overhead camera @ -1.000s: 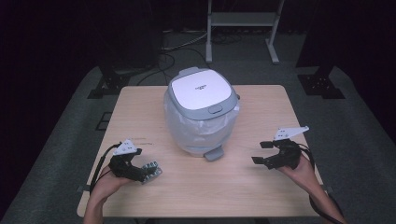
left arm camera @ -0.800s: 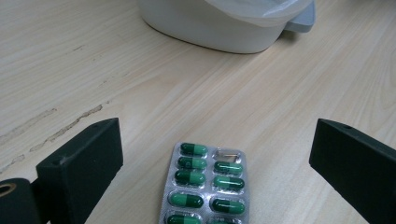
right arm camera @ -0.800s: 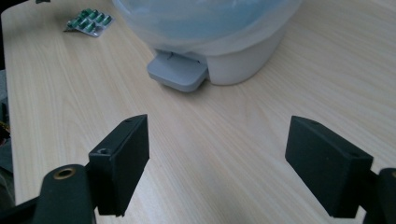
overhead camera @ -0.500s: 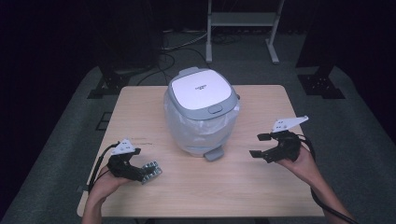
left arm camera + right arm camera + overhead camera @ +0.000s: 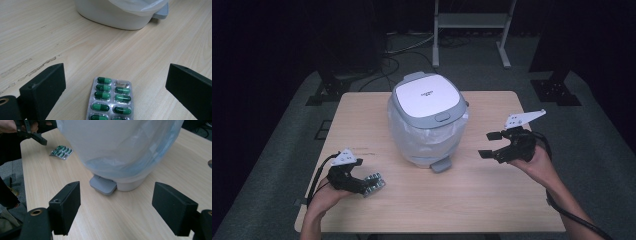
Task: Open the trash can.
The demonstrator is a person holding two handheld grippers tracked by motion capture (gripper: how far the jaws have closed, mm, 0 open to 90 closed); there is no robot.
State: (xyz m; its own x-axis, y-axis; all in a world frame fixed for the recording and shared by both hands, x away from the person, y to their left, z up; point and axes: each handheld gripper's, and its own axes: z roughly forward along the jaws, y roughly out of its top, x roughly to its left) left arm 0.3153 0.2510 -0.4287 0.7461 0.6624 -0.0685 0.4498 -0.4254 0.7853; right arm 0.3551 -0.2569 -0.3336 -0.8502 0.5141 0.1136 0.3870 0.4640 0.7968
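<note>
A white pedal bin [image 5: 427,120] with a grey lid and a clear plastic liner stands mid-table, its grey pedal [image 5: 441,164] facing the near edge. A blister pack of green capsules [image 5: 373,183] lies flat on the table at the front left. My left gripper [image 5: 362,184] is open just behind the pack; in the left gripper view the pack [image 5: 111,101] lies between the spread jaws, untouched. My right gripper [image 5: 485,145] is open and empty, held right of the bin. It looks at the pedal [image 5: 103,185] from a short distance.
The wooden table [image 5: 512,105] has bare room on both sides of the bin and along the front edge. Beyond the table are dark floor, cables and a metal stand [image 5: 472,30]. The right gripper view also shows the left hand's gripper [image 5: 32,132] near the pack [image 5: 61,152].
My right gripper has risen and moved farther from the near edge, staying open. The left gripper and the blister pack have hardly moved.
</note>
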